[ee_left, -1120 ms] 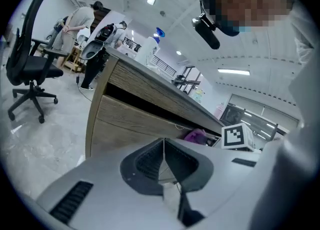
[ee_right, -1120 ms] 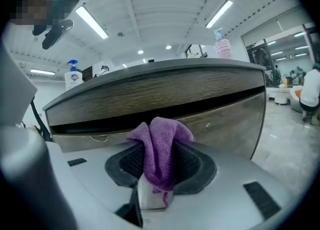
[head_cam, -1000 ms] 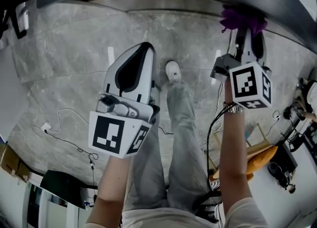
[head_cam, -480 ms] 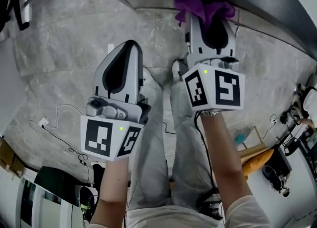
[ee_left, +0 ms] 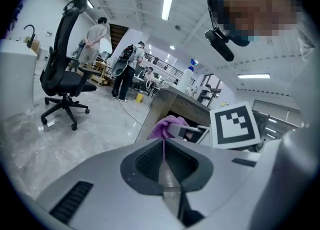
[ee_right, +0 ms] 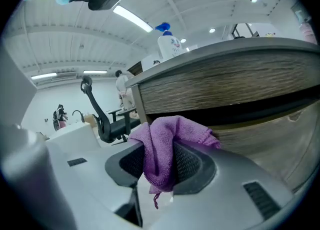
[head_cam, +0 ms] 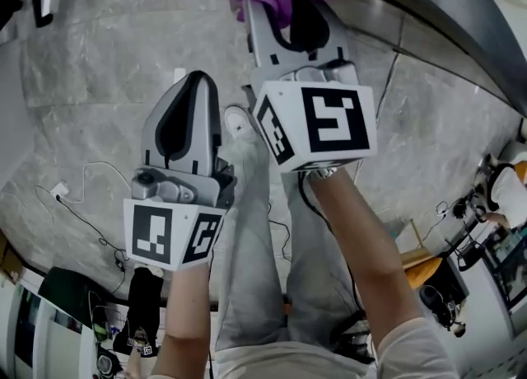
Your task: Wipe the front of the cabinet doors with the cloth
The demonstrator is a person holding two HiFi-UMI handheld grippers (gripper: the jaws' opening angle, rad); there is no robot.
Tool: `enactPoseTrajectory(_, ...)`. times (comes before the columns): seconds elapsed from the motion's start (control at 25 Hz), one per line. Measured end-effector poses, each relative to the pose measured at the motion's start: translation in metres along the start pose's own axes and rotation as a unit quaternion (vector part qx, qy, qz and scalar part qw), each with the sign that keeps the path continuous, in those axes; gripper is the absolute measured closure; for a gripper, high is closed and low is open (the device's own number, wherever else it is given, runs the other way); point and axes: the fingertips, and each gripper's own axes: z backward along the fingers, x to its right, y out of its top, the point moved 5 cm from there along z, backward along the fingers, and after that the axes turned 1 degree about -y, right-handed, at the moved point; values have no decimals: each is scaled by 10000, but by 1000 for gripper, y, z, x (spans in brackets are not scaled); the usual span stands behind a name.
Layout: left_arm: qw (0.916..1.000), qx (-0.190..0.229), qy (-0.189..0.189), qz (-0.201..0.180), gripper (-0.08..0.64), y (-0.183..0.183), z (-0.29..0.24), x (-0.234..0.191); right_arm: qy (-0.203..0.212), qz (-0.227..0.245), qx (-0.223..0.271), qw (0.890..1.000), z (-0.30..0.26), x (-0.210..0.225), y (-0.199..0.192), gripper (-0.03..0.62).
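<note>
seems mid-wipe: right gripper (head_cam: pixel 288 15) clamped on cloth (ee_right: pixel 167 136), cabinet door (ee_right: pixel 260 144) just beyond fingers (ee_right: pixel 192 166); left gripper (head_cam: pixel 185 101) closed, empty. next needs firm contact.

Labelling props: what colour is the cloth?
Purple. The cloth shows best in the right gripper view.

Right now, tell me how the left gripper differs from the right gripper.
The right gripper is shut on the purple cloth; the left gripper is shut on nothing. In the head view the right gripper reaches farther forward, up by the cabinet front; the left gripper sits back over the floor. Both are grey and carry a marker cube.
</note>
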Motion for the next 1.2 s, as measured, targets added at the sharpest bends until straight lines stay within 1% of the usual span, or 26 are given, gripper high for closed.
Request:
enactPoseTrajectory(0.12,9999,19,103,-39,543,-2,10,2,436,6,48,9990,-6,-20,8,453)
enactPoseTrajectory(0.24,9998,-4,192,-6,543,-10,17,10,842,117,3,9964,5,-31,8,453)
enactPoseTrajectory(0.32,9998,-18,206,17,543,-16,17,20,913,77,-177,9956,21,-25,-4,453)
enactPoseTrajectory(0.36,9998,-15,188,13,543,-17,16,26,861,24,-341,9957,30,-16,-14,453)
enactPoseTrajectory(0.4,9999,-9,153,2,543,-18,14,34,743,-39,-555,9957,41,-4,-26,453)
enactPoseTrajectory(0.48,10000,-9,57,-32,543,-20,8,52,339,-198,-1065,9935,64,31,-53,453)
enactPoseTrajectory(0.52,10000,-15,4,-56,543,-20,4,62,76,-305,-1324,9907,76,52,-66,453)
enactPoseTrajectory(0.6,9999,-24,-104,-104,543,-19,-4,83,-493,-597,-1772,9811,101,97,-88,453)
enactPoseTrajectory(0.64,9998,-27,-157,-129,543,-19,-8,93,-766,-781,-1929,9751,112,120,-96,453)
enactPoseTrajectory(0.72,9994,-55,-264,-197,543,-19,-14,113,-1237,-1114,-2091,9636,132,162,-105,453)
enactPoseTrajectory(0.8,9988,-108,-380,-273,543,-20,-22,134,-1572,-1231,-2129,9565,147,200,-105,453)
enactPoseTrajectory(0.88,9982,-157,-471,-331,543,-21,-29,153,-1761,-1237,-2136,9529,156,229,-102,453)
enactPoseTrajectory(1.0,9977,-168,-561,-337,543,-21,-36,176,-1830,-1280,-2151,9507,160,254,-98,453)
enactPoseTrajectory(1.12,9969,-122,-686,-359,543,-20,-40,194,-1824,-1191,-2086,9535,156,265,-89,453)
enactPoseTrajectory(1.2,9968,-164,-719,-320,543,-25,-38,196,-1792,-1141,-2108,9542,151,264,-91,453)
